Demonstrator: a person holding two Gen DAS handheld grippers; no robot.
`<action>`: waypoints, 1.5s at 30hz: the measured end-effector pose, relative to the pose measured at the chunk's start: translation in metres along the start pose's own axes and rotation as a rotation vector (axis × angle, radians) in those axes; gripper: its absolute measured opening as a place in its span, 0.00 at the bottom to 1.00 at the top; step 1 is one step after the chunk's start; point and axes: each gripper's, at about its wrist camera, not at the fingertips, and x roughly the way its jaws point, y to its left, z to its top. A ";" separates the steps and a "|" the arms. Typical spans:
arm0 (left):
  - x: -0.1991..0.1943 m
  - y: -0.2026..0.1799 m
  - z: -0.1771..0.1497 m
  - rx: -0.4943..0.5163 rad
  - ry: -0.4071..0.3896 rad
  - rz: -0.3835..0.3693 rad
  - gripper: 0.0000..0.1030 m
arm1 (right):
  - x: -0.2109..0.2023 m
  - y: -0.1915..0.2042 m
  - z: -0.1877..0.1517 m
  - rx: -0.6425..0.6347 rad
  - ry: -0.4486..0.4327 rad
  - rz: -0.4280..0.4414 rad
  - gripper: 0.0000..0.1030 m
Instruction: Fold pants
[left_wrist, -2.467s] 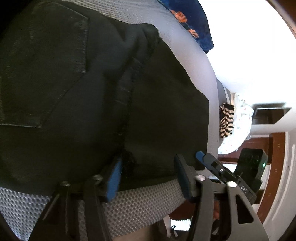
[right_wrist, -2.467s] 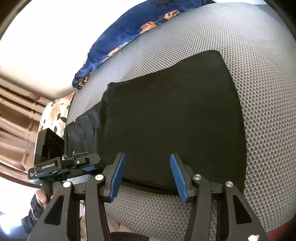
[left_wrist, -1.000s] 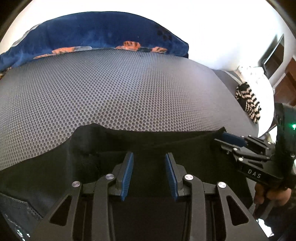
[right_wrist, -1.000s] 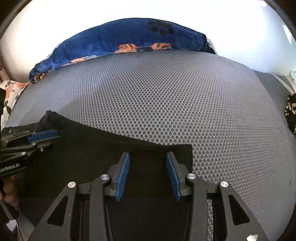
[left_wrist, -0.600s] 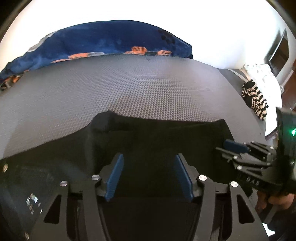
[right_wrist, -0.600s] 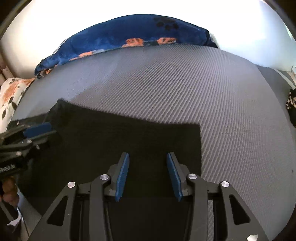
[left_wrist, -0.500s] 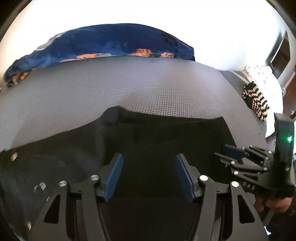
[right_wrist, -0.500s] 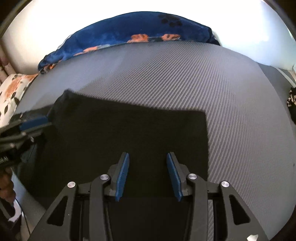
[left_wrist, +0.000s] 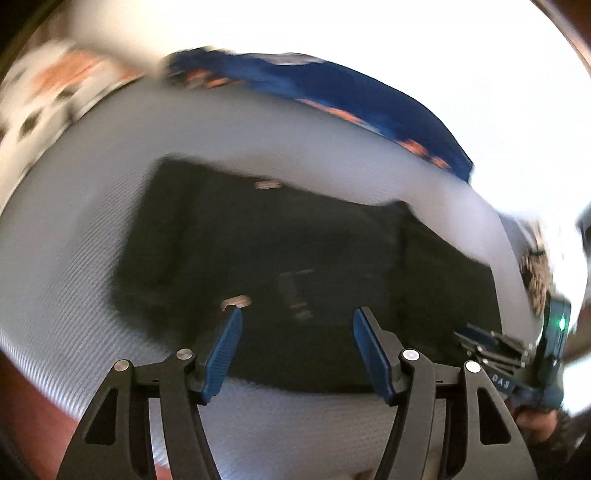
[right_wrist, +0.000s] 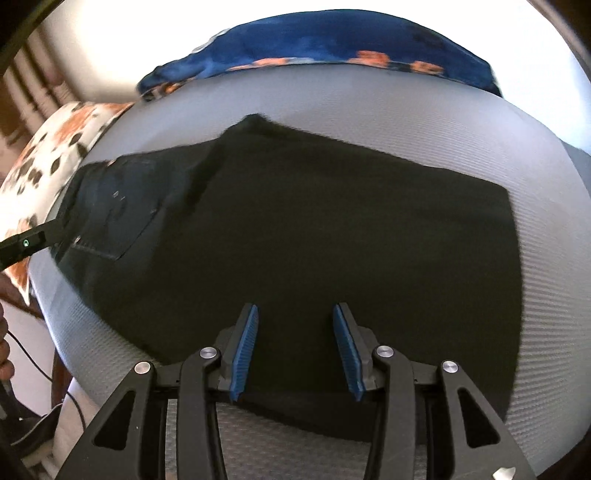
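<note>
Pants, black denim and already doubled over (right_wrist: 325, 236), lay flat across the grey honeycomb-mesh mattress cover (right_wrist: 388, 107), waistband and back pocket out toward the left, the folded legs making a neat dark rectangle toward the right. And the right gripper (right_wrist: 295, 347) hovered just above the near edge, blue pads spread, nothing between them. Left gripper (left_wrist: 295, 347) was the same story: jaws wide apart, empty, poised over the near hem, though that view was badly smeared with motion.

By my reading, one more fold was wanted, and the way to do it cleanly was to pinch both layers at the near edge, one gripper toward each end, lift together and carry the fabric evenly so the edges met square. Grab only the top layer and the stack would slide apart.

Beyond the cloth, a crumpled blue blanket with orange patches (right_wrist: 332, 44) ran along the far side; a white pillow with orange and black blotches (right_wrist: 48, 147) sat at the left.
</note>
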 end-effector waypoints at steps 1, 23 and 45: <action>-0.006 0.015 -0.002 -0.046 -0.004 0.001 0.62 | 0.001 0.006 0.000 -0.012 0.000 0.006 0.41; 0.022 0.142 -0.026 -0.597 0.032 -0.275 0.63 | -0.009 0.028 0.005 0.007 -0.023 0.103 0.52; 0.025 0.140 -0.045 -0.669 -0.177 -0.421 0.60 | 0.008 0.028 -0.003 0.036 -0.015 0.142 0.57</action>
